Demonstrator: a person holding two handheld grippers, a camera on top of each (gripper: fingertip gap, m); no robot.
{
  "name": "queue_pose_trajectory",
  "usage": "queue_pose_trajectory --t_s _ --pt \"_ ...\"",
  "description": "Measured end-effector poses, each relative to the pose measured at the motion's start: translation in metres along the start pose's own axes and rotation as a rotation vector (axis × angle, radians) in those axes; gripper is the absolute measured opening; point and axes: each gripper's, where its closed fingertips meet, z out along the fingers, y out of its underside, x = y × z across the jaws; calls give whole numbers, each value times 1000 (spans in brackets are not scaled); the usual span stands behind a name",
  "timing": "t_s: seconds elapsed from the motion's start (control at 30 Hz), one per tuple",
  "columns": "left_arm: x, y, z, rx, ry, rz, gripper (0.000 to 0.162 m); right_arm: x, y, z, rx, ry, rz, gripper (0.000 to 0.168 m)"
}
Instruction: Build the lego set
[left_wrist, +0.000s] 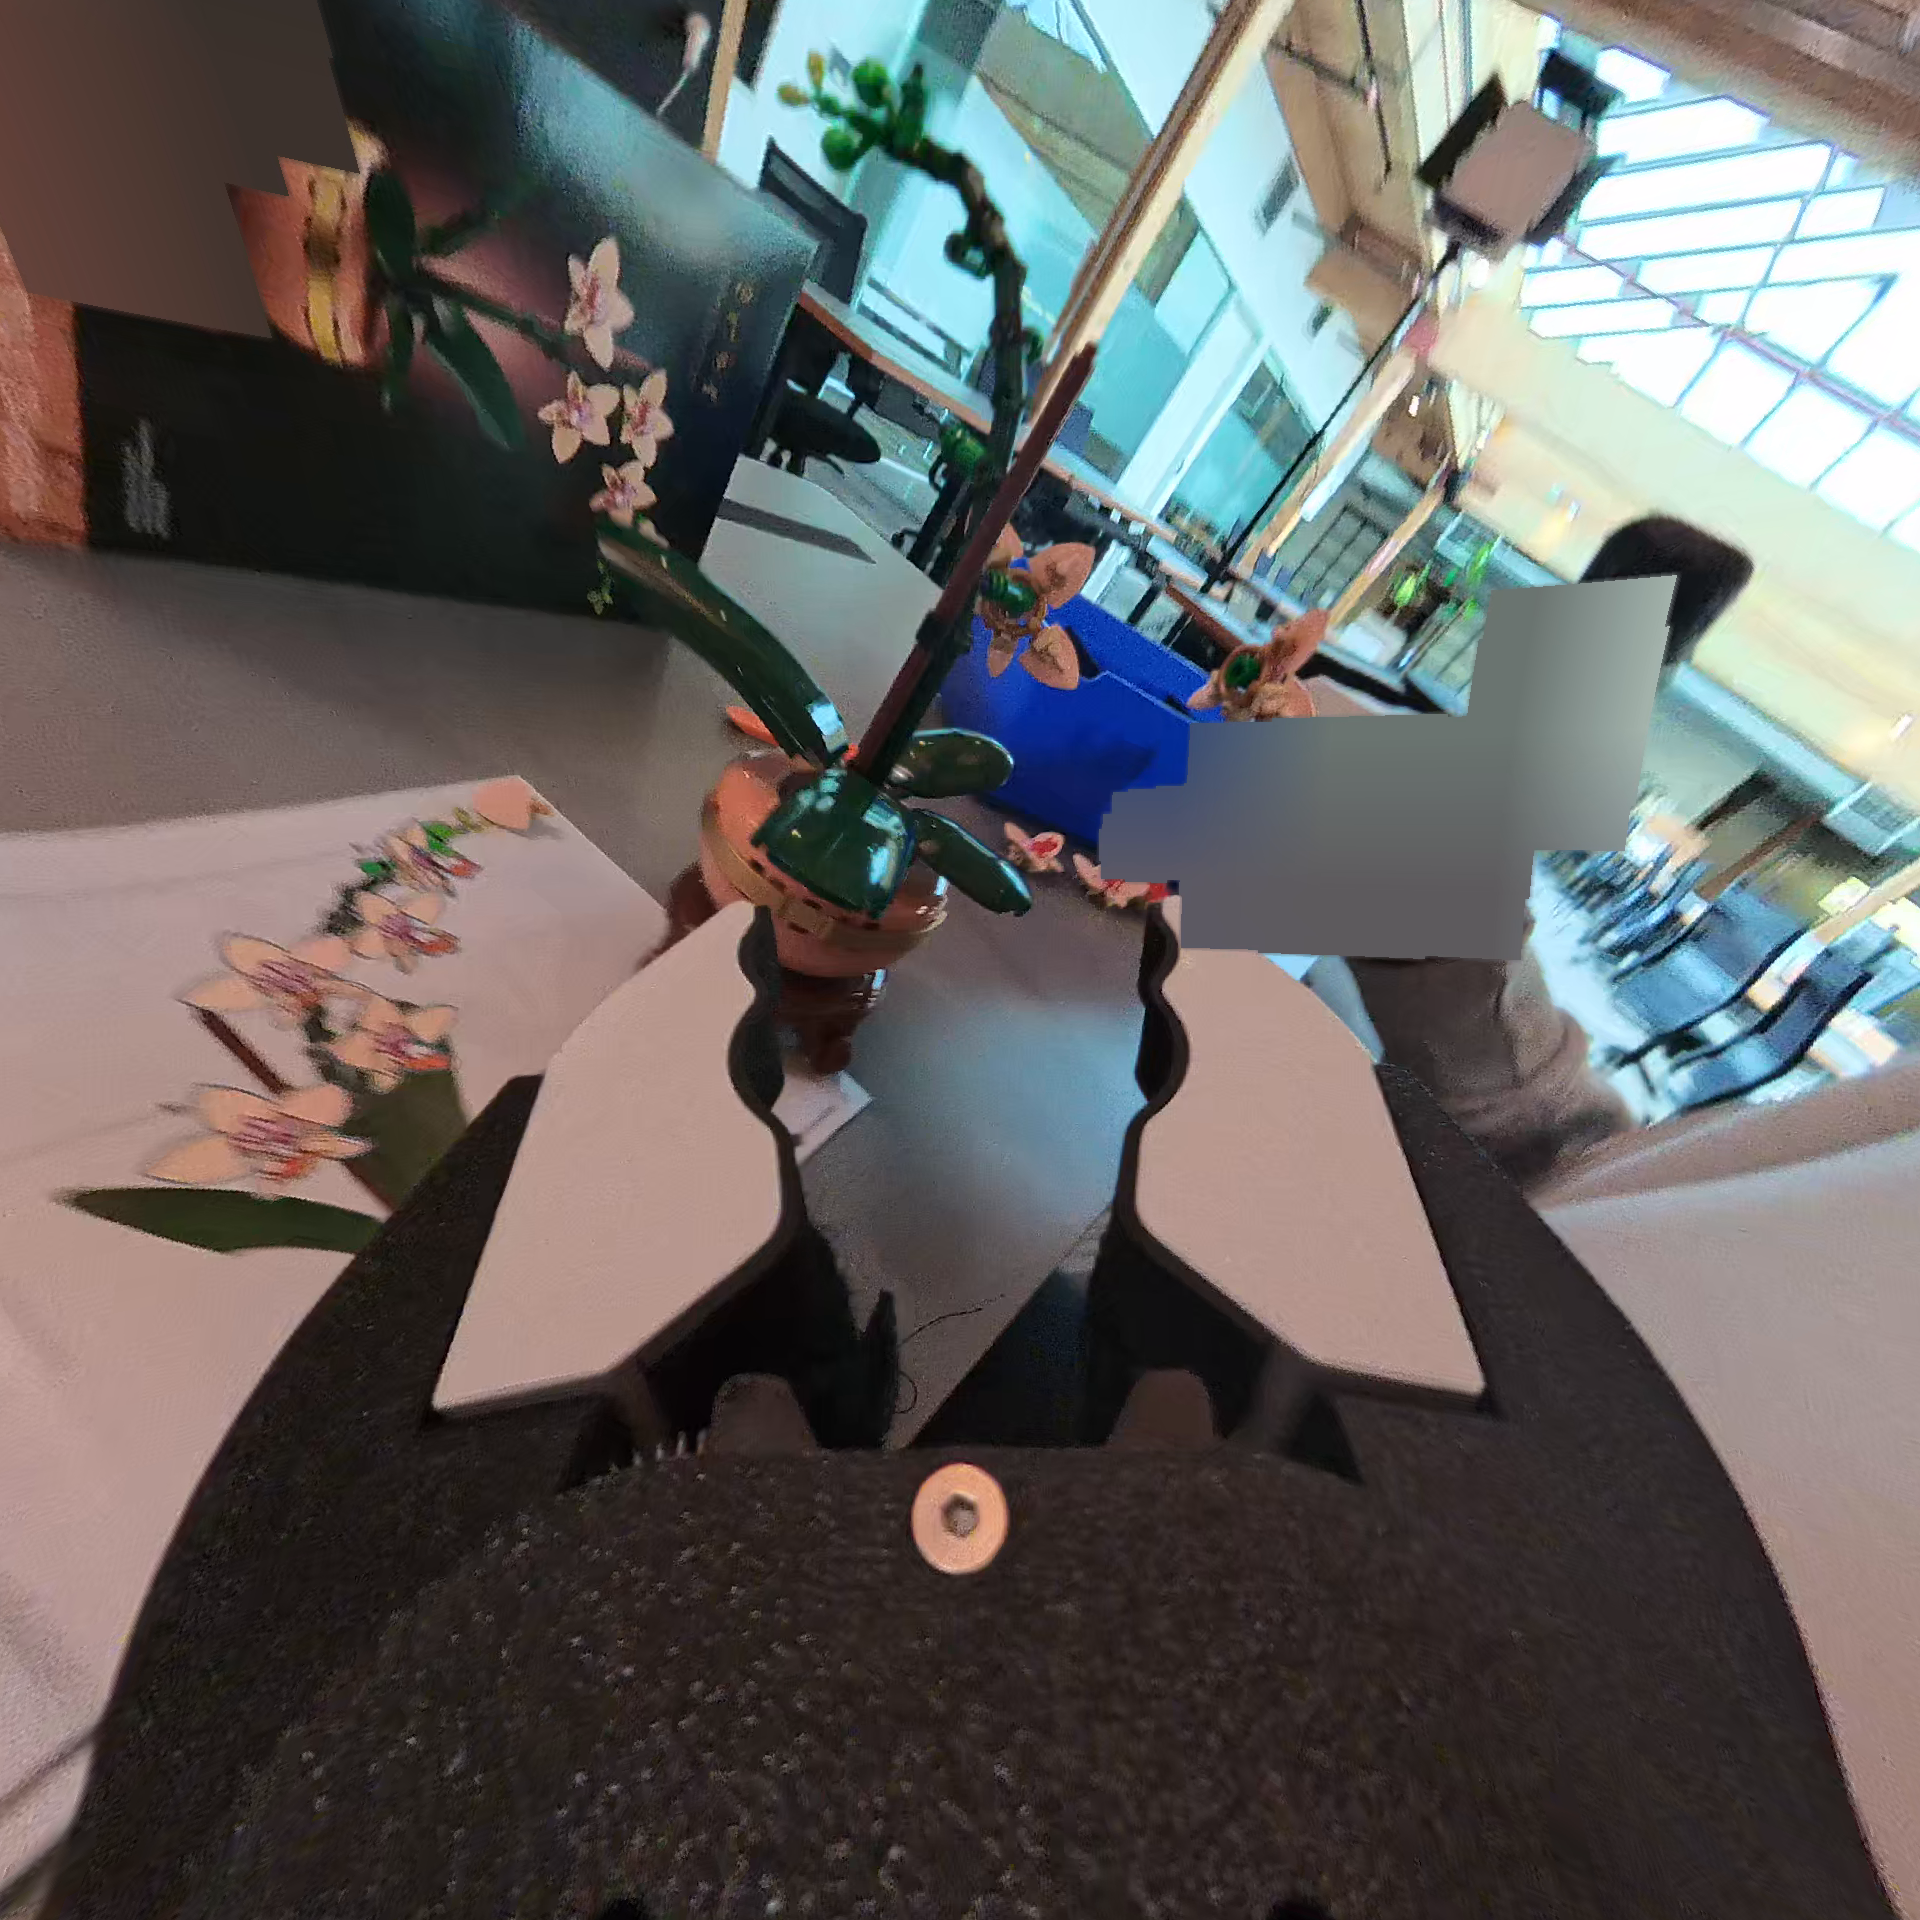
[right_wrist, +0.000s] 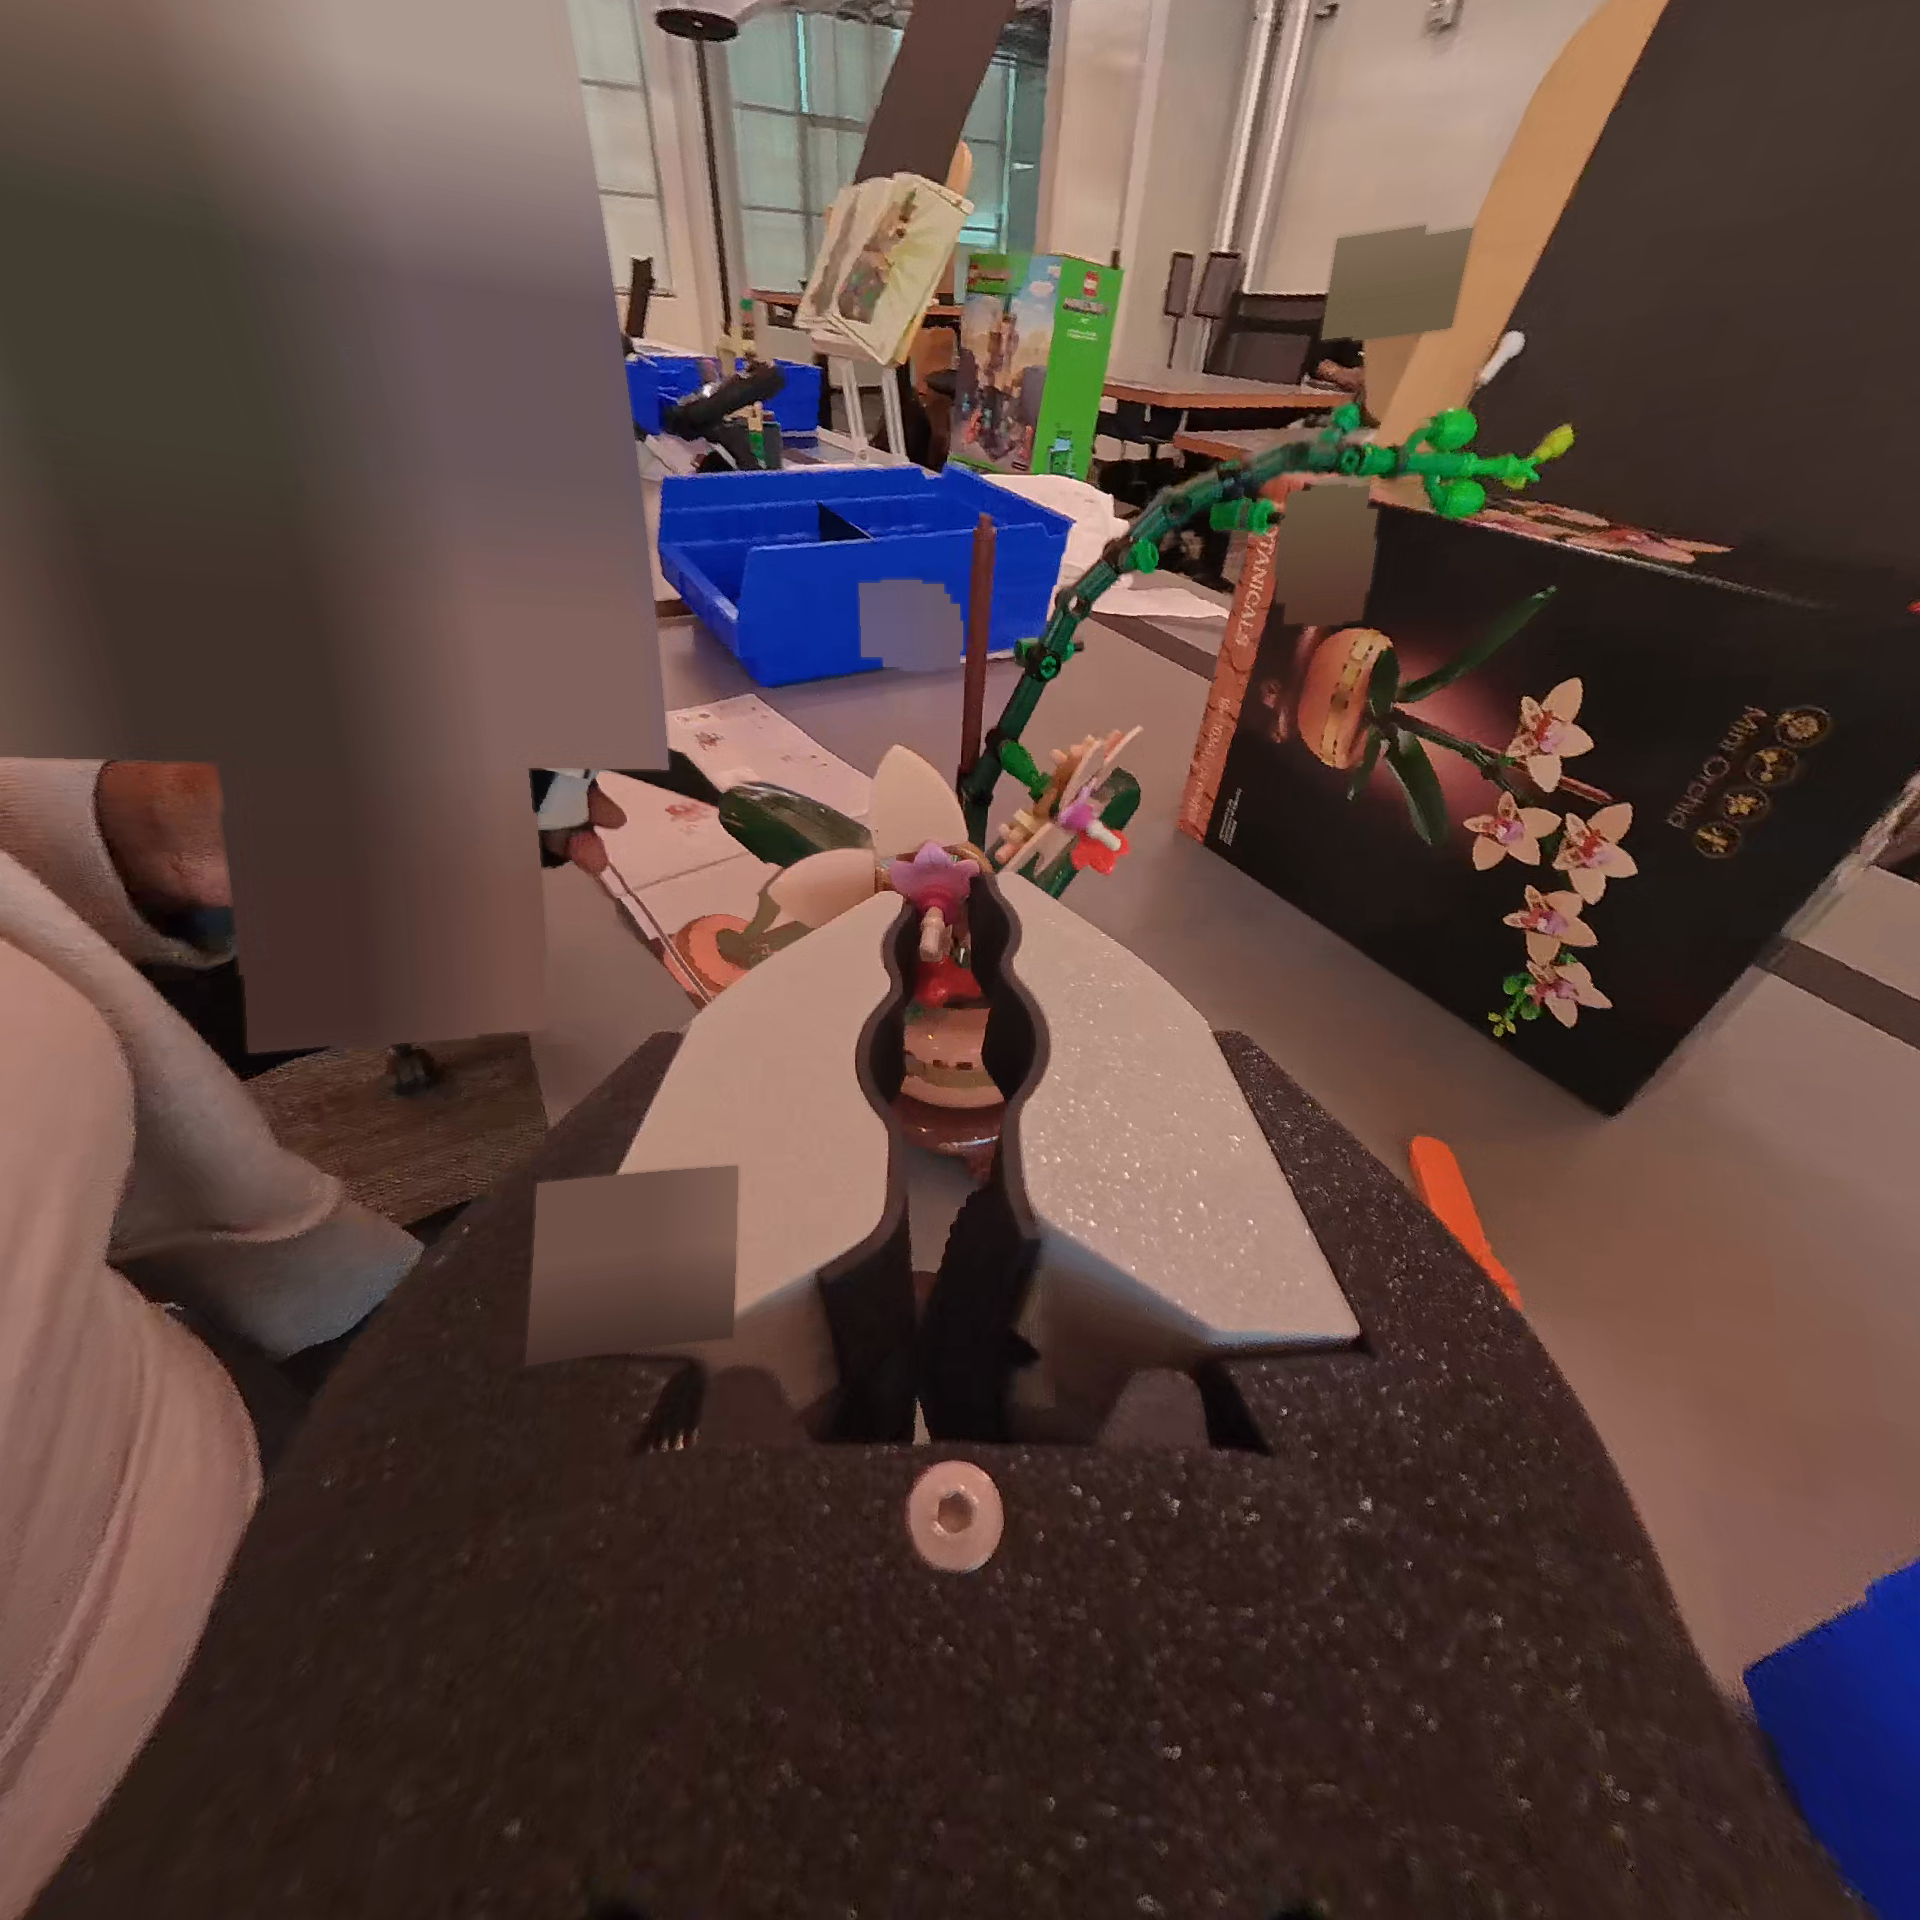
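Observation:
The lego orchid model stands on the grey table, with a pink pot (left_wrist: 821, 914) on a brown foot, dark green leaves, a brown stake (left_wrist: 987, 540) and a curved green stem (left_wrist: 987, 260) with buds. My left gripper (left_wrist: 956, 935) is open and empty, with the pot just beyond its left fingertip. My right gripper (right_wrist: 940, 899) is shut on a loose orchid flower (right_wrist: 920, 831) with white petals and a pink centre, held just above the pot (right_wrist: 951, 1070). The stem (right_wrist: 1091, 603) arches up to the right and one flower (right_wrist: 1081, 800) sits low on it.
The dark set box (right_wrist: 1507, 779) stands to the right, also in the left wrist view (left_wrist: 416, 364). A blue bin (right_wrist: 852, 561) is behind the model. The instruction booklet (left_wrist: 260, 987) lies open at the left. Loose flowers (left_wrist: 1034, 847) and an orange separator tool (right_wrist: 1455, 1205) lie on the table. A person's sleeve (right_wrist: 156, 1091) is at the left. One gripper's finger ends stand about 15 centimeters off the other's.

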Motion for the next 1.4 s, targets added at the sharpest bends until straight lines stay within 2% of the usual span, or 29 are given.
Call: queue_pose_trajectory --t_s 0.1,0.17,0.23,0.3,0.47,0.57,0.8,0.97,1.1,1.17,1.2,1.27,1.33,1.4 --pt "-5 -34 -20 -50 -10 203 69 2 -9 1 7 -76 40 9" --pt "-6 -66 -20 -74 10 323 71 9 -17 4 17 -99 53 10" --pt "1 -86 -5 -136 111 399 65 14 -22 11 3 -122 45 10" --pt "4 -94 20 -221 221 393 62 19 -24 19 -19 -133 17 10" --pt "2 -97 83 -344 404 360 35 31 -31 35 -90 -198 -58 10" --pt "6 -93 105 -407 485 334 32 42 -33 42 -173 -237 -100 10" --pt "12 -87 124 -486 617 175 23 49 -37 52 -224 -302 -72 10" --pt "18 -81 130 -517 664 177 18 49 -35 58 -236 -364 14 10" --pt "26 -81 128 -529 726 126 22 49 -48 57 -201 -421 118 10" --pt "17 -81 133 -521 657 119 26 42 -70 51 -80 -502 211 10" --pt "5 -82 139 -499 556 162 32 40 -85 47 8 -541 259 10" --pt "-9 -91 140 -429 404 333 30 40 -99 38 142 -563 245 10" --pt "-19 -101 134 -393 255 546 33 51 -89 39 141 -473 184 10" --pt "-23 -108 128 -370 129 722 51 54 -78 40 115 -446 177 10"
